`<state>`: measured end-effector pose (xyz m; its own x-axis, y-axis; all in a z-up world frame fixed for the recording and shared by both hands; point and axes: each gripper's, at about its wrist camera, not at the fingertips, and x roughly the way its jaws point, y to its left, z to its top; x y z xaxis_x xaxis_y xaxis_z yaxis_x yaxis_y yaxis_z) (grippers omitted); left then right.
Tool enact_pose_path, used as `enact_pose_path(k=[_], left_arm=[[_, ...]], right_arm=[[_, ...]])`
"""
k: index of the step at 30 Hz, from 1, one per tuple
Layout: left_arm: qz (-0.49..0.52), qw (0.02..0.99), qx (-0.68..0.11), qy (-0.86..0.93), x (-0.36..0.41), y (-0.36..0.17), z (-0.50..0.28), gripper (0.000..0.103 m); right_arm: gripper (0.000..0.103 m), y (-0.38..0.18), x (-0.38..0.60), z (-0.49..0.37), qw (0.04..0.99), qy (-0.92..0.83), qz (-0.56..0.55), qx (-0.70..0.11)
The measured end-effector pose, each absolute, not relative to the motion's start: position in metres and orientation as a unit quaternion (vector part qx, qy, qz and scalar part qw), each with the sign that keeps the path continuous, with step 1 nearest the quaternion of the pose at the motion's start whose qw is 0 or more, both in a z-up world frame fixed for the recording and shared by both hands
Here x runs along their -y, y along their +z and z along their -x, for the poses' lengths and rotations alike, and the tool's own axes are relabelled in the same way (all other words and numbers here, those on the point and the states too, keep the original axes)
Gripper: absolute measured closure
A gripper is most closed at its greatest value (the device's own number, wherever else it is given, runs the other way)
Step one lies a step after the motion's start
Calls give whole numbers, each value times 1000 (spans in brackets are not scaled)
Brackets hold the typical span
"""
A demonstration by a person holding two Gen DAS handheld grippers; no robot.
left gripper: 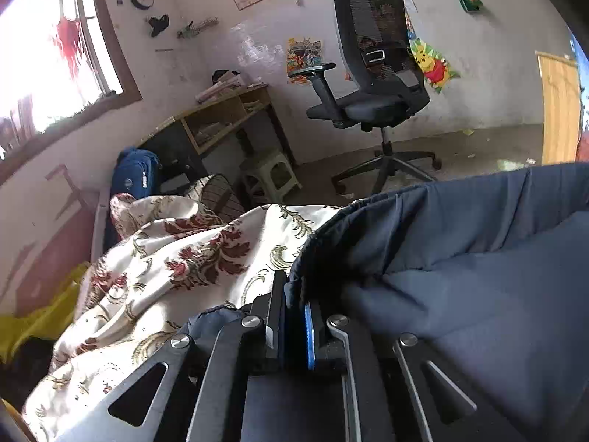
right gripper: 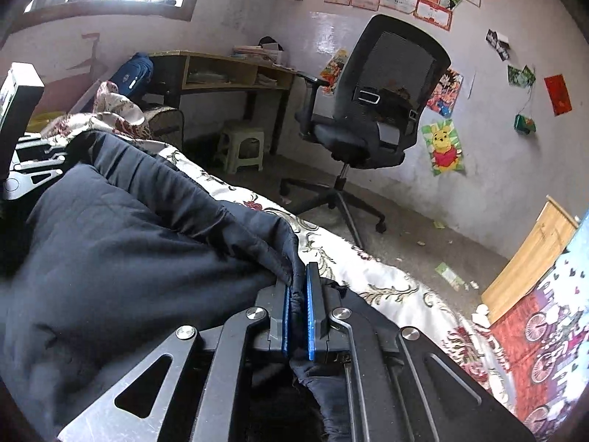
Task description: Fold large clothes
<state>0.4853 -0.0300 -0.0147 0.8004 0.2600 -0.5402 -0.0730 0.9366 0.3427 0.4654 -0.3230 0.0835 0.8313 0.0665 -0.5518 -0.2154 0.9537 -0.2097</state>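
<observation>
A large dark navy padded garment point(left gripper: 478, 276) lies on a bed with a floral cream and red cover point(left gripper: 176, 258). My left gripper point(left gripper: 294, 294) is shut on the garment's hem, which is pinched between the blue pads. My right gripper point(right gripper: 297, 283) is shut on another part of the garment's point(right gripper: 129, 250) edge, with cloth bunched between its blue pads. The garment sags between the two grippers. The left gripper's body point(right gripper: 25, 169) shows at the far left of the right wrist view.
A black office chair point(left gripper: 375, 84) stands on the floor beyond the bed. A wooden desk point(left gripper: 221, 114) with a blue backpack point(left gripper: 134, 175) and a plastic stool point(left gripper: 270, 176) is by the wall. A wooden door point(left gripper: 559, 110) is at the right.
</observation>
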Motion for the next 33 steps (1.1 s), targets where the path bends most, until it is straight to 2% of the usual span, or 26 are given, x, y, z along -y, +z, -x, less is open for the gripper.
enact_pose_path(k=[2, 3, 4, 5, 6, 7, 10, 12, 17, 25, 33], left_arm=[[-153, 937, -302, 86, 29, -12, -482, 83], [-153, 939, -297, 86, 28, -10, -479, 79], [-149, 942, -289, 85, 28, -7, -475, 63], [-143, 946, -279, 81, 27, -3, -469, 36], [-135, 952, -264, 79, 26, 3, -461, 23], [-125, 958, -244, 84, 24, 9, -452, 7], [-101, 969, -218, 64, 22, 22, -431, 6], [-93, 968, -231, 37, 24, 25, -424, 6], [-85, 963, -250, -51, 27, 23, -397, 6], [-128, 929, -323, -131, 39, -22, -388, 6], [-111, 928, -335, -120, 50, -31, -433, 0]], right_arm=[[90, 82, 328, -465, 948, 84, 118, -283], [78, 84, 330, -462, 948, 101, 103, -282], [68, 84, 333, -462, 949, 108, 93, -280], [48, 86, 336, -458, 952, 107, 85, -275], [38, 87, 338, -454, 954, 106, 80, -269], [37, 91, 341, -448, 956, 108, 73, -261], [35, 97, 347, -432, 959, 102, 58, -259], [26, 101, 350, -419, 961, 101, 44, -254], [14, 104, 345, -376, 961, 125, 33, -243], [14, 37, 324, -363, 918, 186, 42, -348], [14, 28, 329, -426, 916, 168, 13, -364]])
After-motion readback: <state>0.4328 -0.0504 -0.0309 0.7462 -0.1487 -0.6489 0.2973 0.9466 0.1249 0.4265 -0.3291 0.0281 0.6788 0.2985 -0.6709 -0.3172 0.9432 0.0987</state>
